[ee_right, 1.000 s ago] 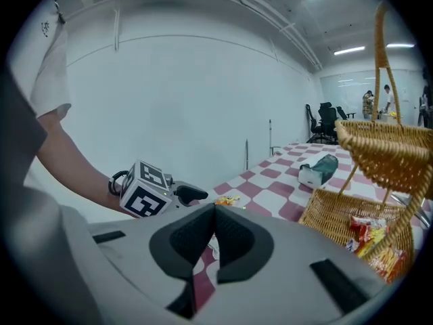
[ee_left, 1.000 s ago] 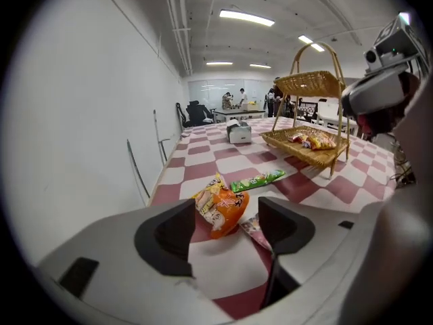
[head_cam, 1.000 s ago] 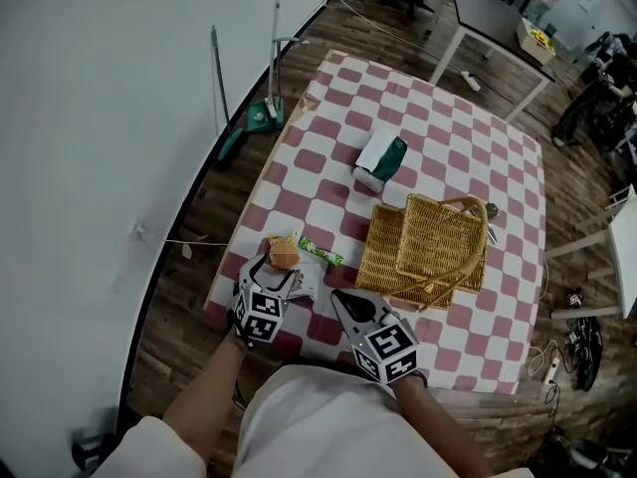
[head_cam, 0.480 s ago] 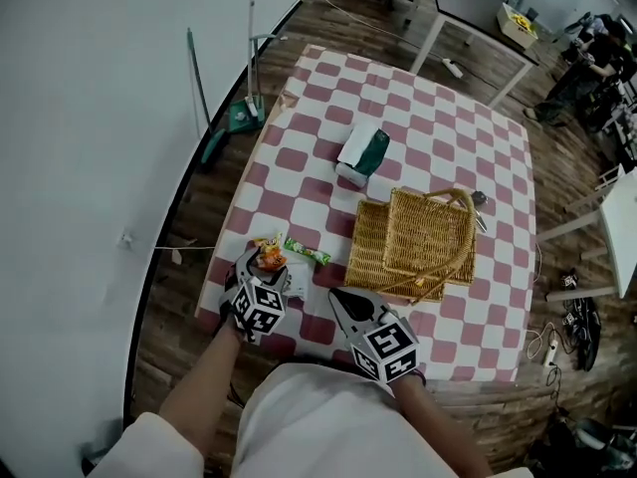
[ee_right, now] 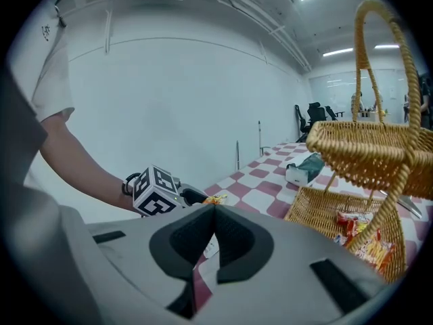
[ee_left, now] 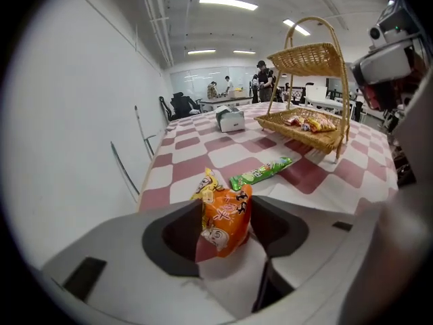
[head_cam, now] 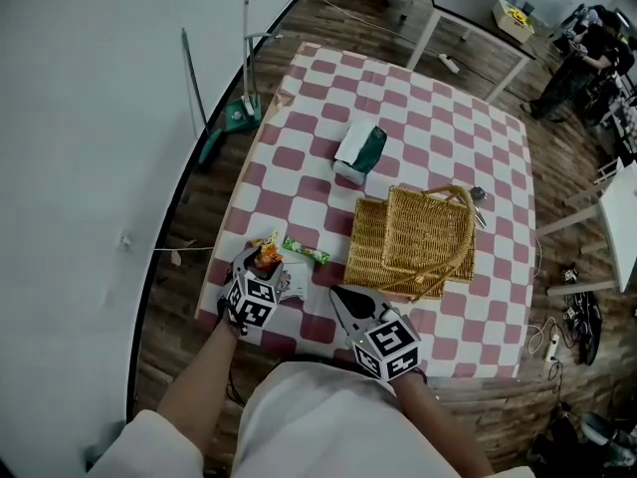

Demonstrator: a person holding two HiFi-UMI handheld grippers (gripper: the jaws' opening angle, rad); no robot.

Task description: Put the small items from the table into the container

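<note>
Basket (head_cam: pixel 418 237) (ee_left: pixel 311 59) (ee_right: pixel 365 147): wicker, 2 tiers w/ arched handle, stands on the right half of the tabletop (head_cam: pixel 418 98) (ee_left: pixel 203 144), which has a red/white check cloth. Lower tier holds a few snack packs (ee_left: pixel 308 122) (ee_right: pixel 362 239), red/yellow/orange. Can't tell what's in the upper tier.

Task item: orange packet (head_cam: pixel 267 256) (ee_left: pixel 225 222) at the near left corner of the tabletop, upright between the jaws of the left tongs (head_cam: pixel 262 265) (ee_left: pixel 226 205). Jaws are closing, pads on both sides of the packet.

Right tongs (head_cam: pixel 336 295) (ee_right: pixel 214 208): jaws together, nothing between. Tip over the near edge, near the basket's near left corner but apart from it.

Other things:
- Green stick pack (head_cam: pixel 307 253) (ee_left: pixel 260 172) lies flat just past the orange packet, between left tongs and basket, touching neither.
- White thing (head_cam: pixel 297 285) on the cloth by the left tongs, partly covered, can't tell what it is.
- White/green box (head_cam: pixel 359 152) (ee_left: pixel 230 119) (ee_right: pixel 304 169) mid tabletop, beyond the basket, well apart from it.
- Small dark bit (head_cam: pixel 479 194) at the basket's far right corner, too small to tell.
- Broom (head_cam: pixel 246 58) and dustpan (head_cam: pixel 231 119) against the wall, left of the tabletop.
- Second table (head_cam: pixel 468 8) and people far back right
</note>
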